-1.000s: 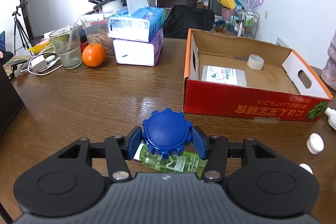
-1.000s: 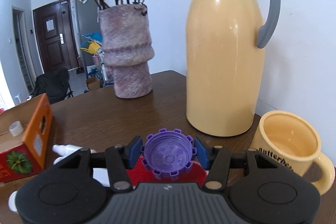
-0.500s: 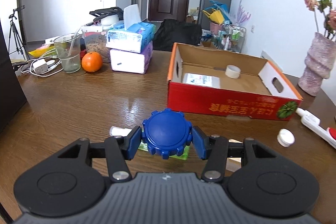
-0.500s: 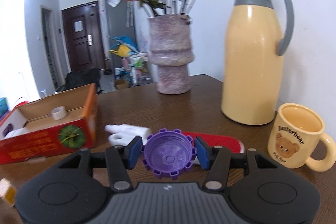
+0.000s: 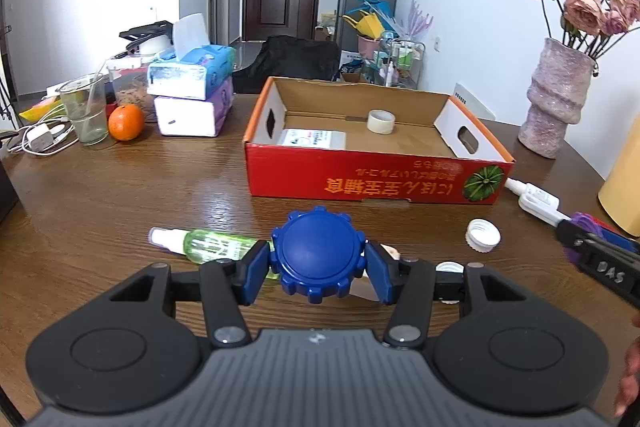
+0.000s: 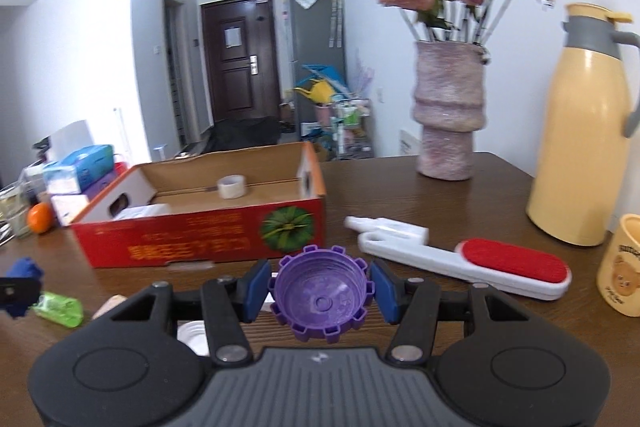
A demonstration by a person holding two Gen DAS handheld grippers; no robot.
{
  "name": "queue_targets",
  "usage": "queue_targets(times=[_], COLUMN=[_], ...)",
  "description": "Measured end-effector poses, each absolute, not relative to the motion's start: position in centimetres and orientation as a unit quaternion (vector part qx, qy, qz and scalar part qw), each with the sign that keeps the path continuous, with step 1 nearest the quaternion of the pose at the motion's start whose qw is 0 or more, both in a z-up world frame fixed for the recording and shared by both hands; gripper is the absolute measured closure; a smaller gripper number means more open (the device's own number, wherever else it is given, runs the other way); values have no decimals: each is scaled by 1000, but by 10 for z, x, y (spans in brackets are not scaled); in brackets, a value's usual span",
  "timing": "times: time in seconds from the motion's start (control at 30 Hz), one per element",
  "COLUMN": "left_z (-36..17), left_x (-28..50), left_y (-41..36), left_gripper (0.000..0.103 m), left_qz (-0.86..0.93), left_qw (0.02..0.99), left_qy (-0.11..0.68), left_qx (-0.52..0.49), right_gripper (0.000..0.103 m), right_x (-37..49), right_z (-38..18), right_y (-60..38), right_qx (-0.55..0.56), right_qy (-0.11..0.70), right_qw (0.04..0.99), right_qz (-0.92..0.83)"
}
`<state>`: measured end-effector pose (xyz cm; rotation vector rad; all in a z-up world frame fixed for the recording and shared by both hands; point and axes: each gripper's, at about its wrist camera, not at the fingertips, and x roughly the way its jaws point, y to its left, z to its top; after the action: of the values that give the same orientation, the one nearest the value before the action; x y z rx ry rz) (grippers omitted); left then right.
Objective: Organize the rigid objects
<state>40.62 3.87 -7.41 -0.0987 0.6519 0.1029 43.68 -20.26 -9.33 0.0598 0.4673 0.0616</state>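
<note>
My left gripper point(image 5: 318, 261) is shut on a blue notched cap point(image 5: 318, 247), held above the wooden table point(image 5: 120, 195) in front of the red cardboard box point(image 5: 376, 183). My right gripper point(image 6: 320, 291) is shut on a purple notched cap point(image 6: 320, 297), its hollow side facing the camera. The box holds a tape roll point(image 5: 381, 121) and a white packet point(image 5: 312, 139). A green spray bottle point(image 5: 212, 245) lies just beyond my left fingers, and a white cap point(image 5: 483, 235) lies to their right. A white lint brush with a red pad point(image 6: 512, 265) lies right of the box.
A pink vase point(image 6: 448, 115), a yellow thermos point(image 6: 580, 147) and a yellow mug point(image 6: 620, 267) stand at the right. Stacked tissue boxes point(image 5: 192, 95), an orange point(image 5: 125, 122), a glass point(image 5: 84, 107) and a charger cable point(image 5: 40, 139) crowd the far left.
Both grippers drew back and swung, still shut on their caps. The right wrist view turned left from the thermos to face the box. The spray bottle now shows left of my left gripper.
</note>
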Motion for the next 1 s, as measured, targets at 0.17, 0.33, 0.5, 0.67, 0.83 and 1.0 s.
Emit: queue_targets(times=[0.17,0.33,0.5,0.67,0.83,1.0], left_z=[-72,-66,-60,-54,-53,-51], left_x=[410,415,425,436,450,465], left_y=[32,30,31,35,36,37], left_gripper=[50,50,50,50,50,50], left_qz=[49,54,60,66,73,75], left_qw=[946,949,951,954,955,955], left_qy=[319,308,300,289,284,282], left_qx=[-46,-43,-43,-50,-50,-54], right_gripper=[49,49,49,49,49,49], right_x=[436,439,444,455,468,482], right_z=[-90,-84,-79,-74,-71,-70], right_y=[-183,-170,-163,-159,-156,-156], right_qx=[22,20,20,20,18,24], right_qy=[230,226,221,214,207,204], right_qw=[972,972,973,974,975,976], right_qz=[52,64,70,74,74,76])
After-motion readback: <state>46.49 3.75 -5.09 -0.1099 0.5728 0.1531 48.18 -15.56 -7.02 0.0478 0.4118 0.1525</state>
